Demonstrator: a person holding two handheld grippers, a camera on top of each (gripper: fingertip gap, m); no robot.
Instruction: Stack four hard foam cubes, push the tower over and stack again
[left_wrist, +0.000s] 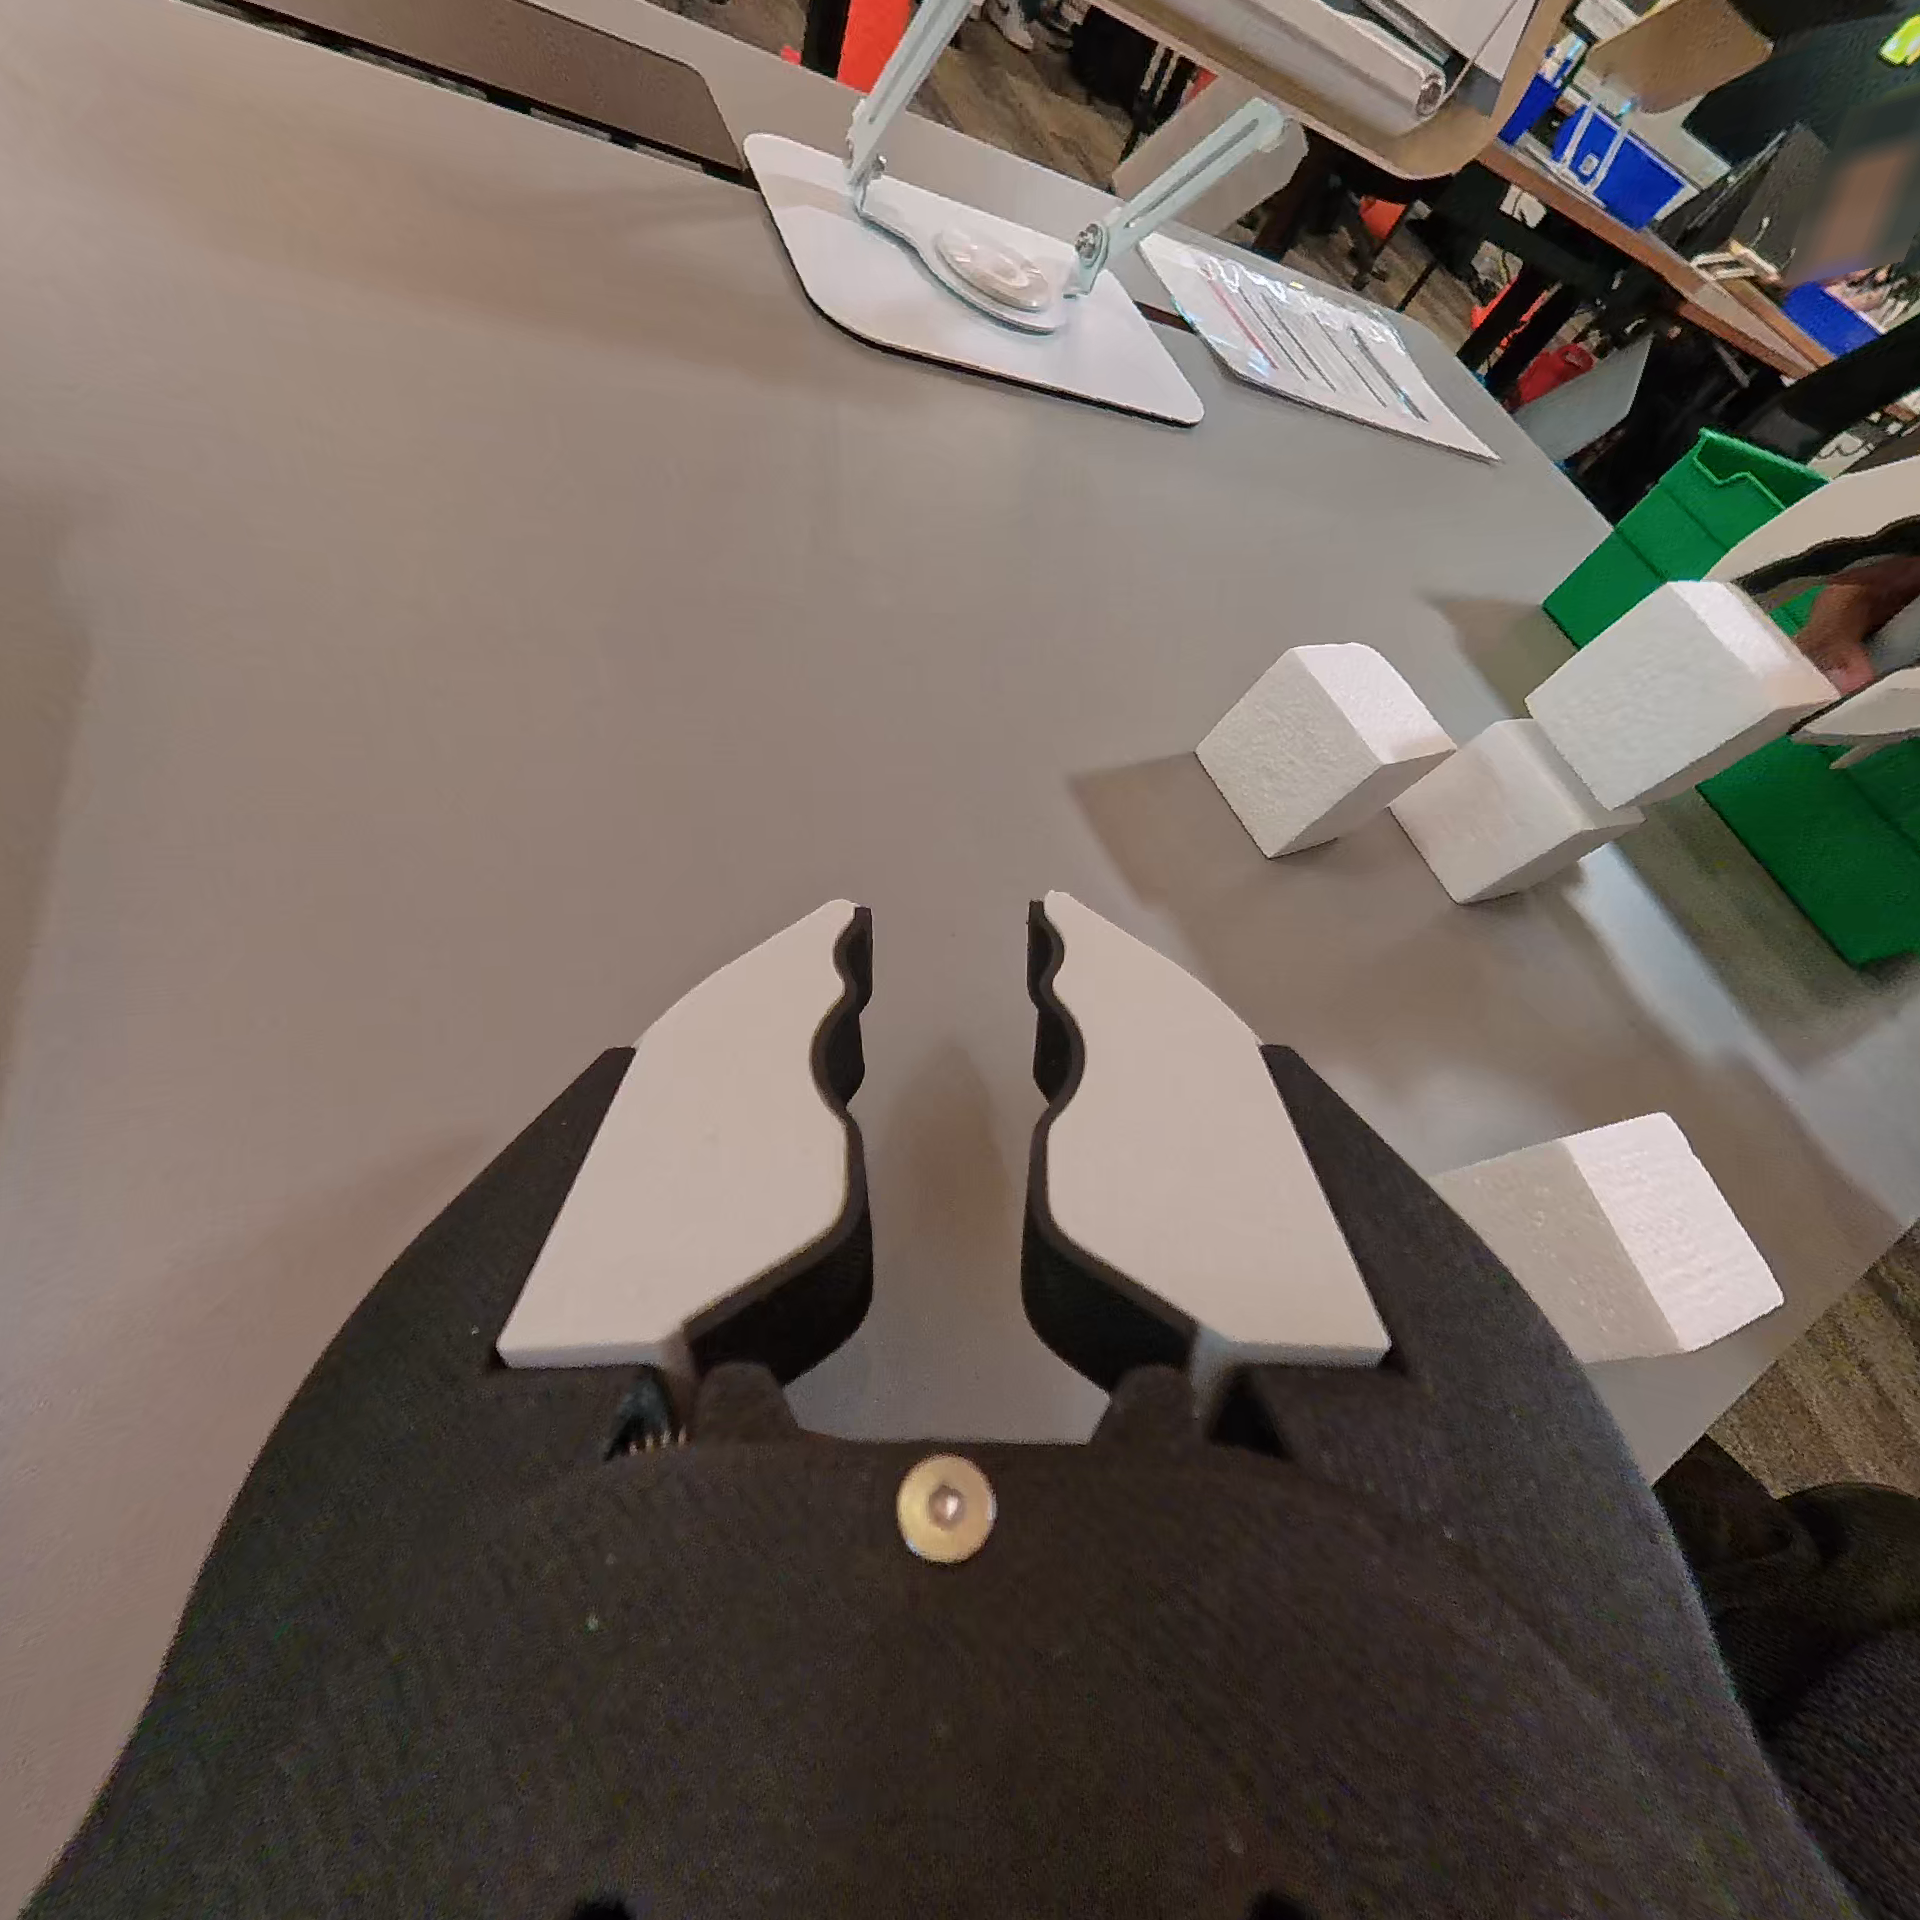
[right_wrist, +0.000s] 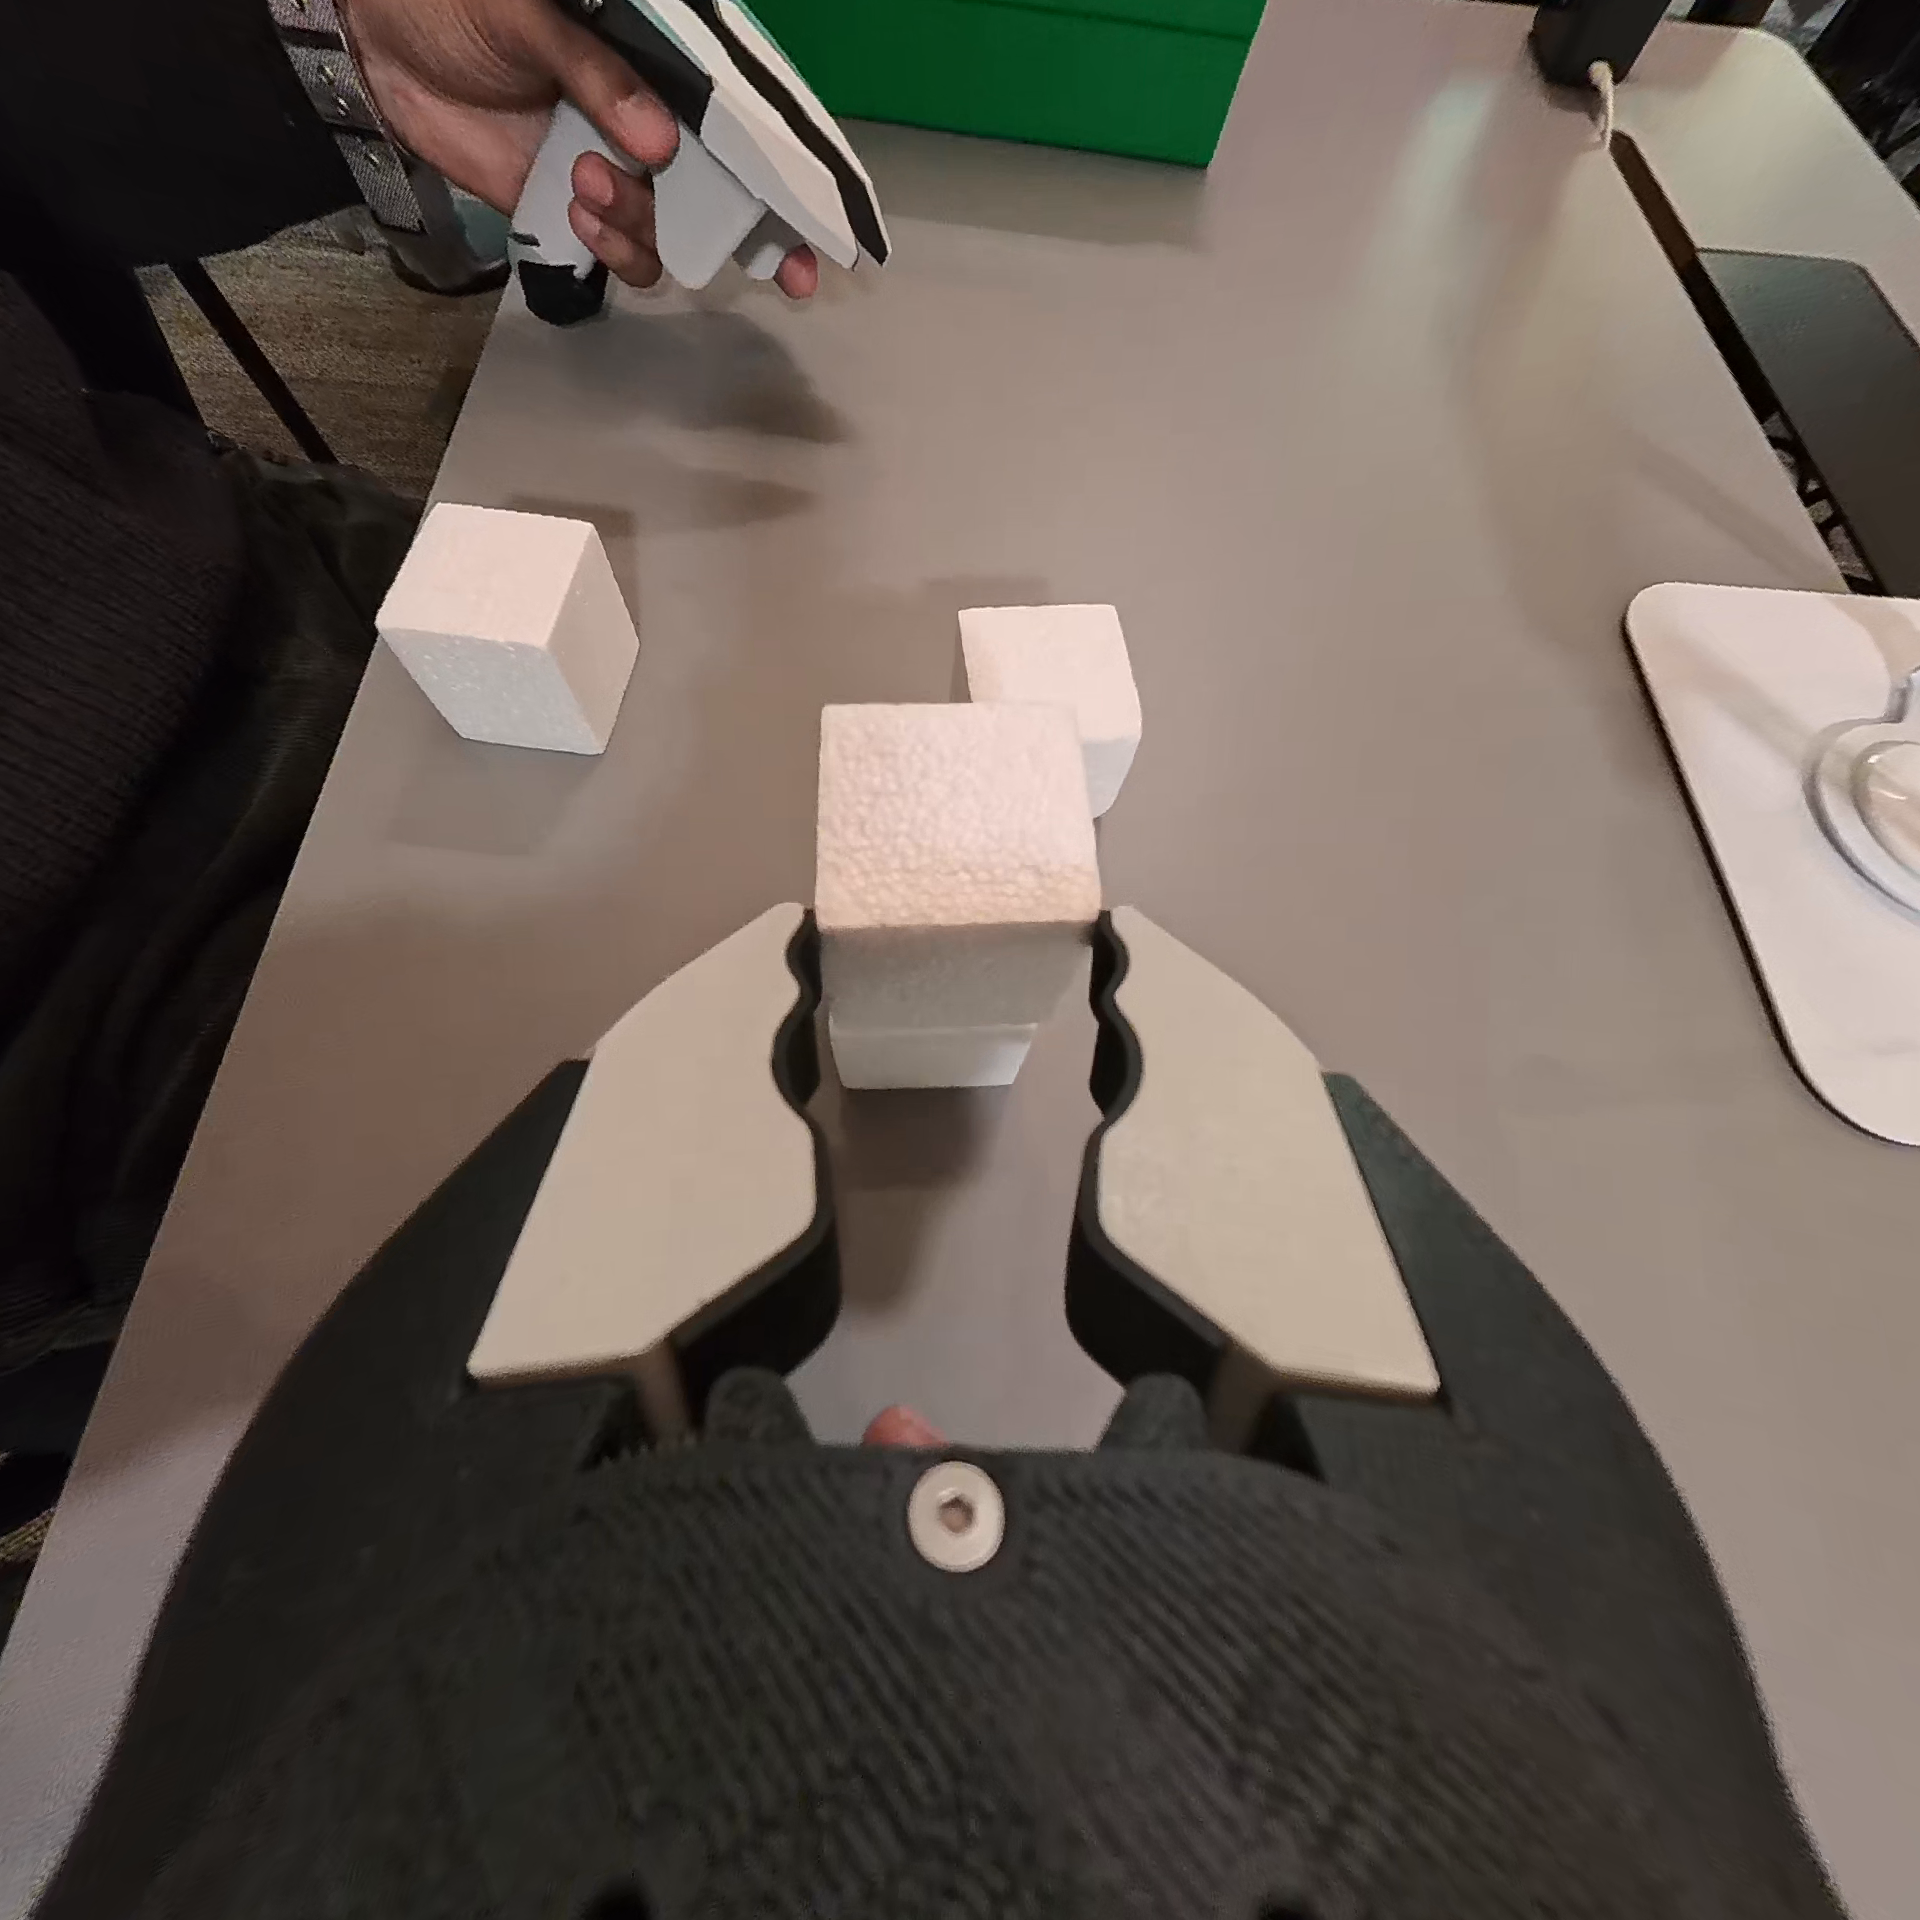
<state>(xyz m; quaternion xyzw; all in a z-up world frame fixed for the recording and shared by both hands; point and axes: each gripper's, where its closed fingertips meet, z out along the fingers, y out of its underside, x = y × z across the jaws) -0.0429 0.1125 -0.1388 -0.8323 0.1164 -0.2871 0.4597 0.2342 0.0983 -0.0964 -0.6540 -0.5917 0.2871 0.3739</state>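
Note:
My right gripper is shut on a white foam cube, its fingertips pressing the cube's two sides. It holds the cube just over a second foam block on the grey table. The left wrist view shows the held cube tilted above that block. Two more foam blocks stand apart, one beyond and one at the left edge. My left gripper is open and empty over bare table, left of the blocks. It also shows, hand-held, in the right wrist view.
A green bin stands off the table's end beyond the blocks. A white stand base and a clear-sleeved sheet lie at the far side. A dark pad lies near the table corner. The near table edge is close to the block.

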